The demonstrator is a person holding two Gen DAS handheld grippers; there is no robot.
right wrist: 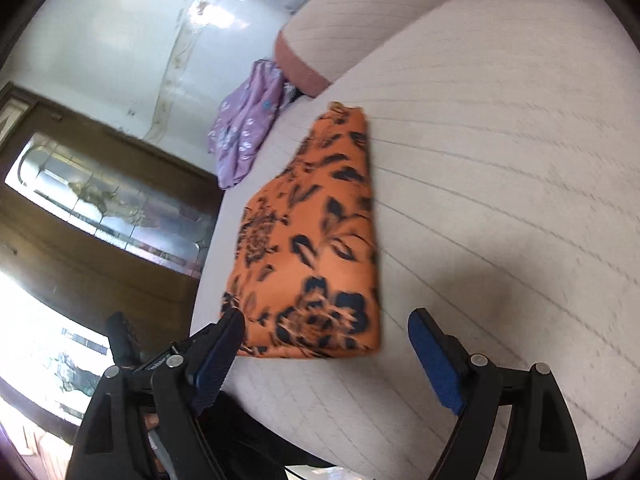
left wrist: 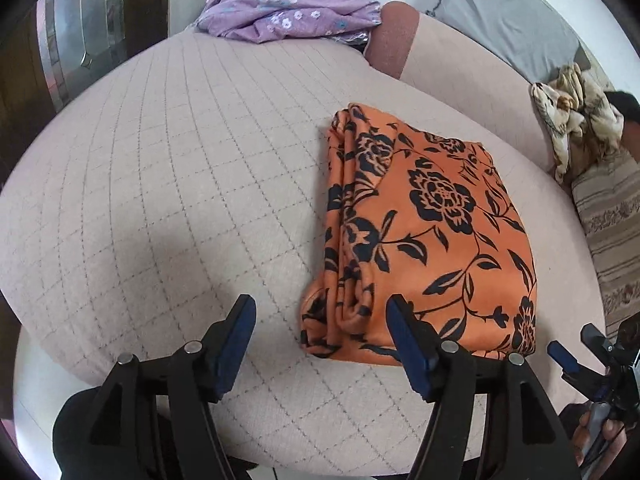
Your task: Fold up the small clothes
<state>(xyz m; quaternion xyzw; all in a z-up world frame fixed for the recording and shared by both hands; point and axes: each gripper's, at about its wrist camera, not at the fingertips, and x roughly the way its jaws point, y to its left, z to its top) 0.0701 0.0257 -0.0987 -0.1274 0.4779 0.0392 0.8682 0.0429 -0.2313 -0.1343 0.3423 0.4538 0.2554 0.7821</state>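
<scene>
Fabric fills the middle of both views: the folded orange cloth with black flowers lies flat on the quilted bed cover, a thick stack of layers with rounded fold edges. From my left hand-held gripper I see those stacked edges on the cloth's left side, just ahead of the fingers; the right blue pad overlaps the cloth's near corner in the view, though I cannot tell whether it touches. Its jaws stand apart with nothing between them. At the lower right of this view my right hand and part of its tool show.

My right hand-held gripper looks along the cloth's smooth top face instead, blurred; the cloth lies ahead and toward the left finger. These jaws are also spread wide, gripping nothing.

Only the left view shows the crumpled beige printed cloth far right, beside a striped pillow. Only the right view shows the dark wooden cabinet with a glass panel clearly.

Beyond the orange cloth, both show a rumpled lilac flowered garment at the bed's far edge, next to a pinkish bolster.
</scene>
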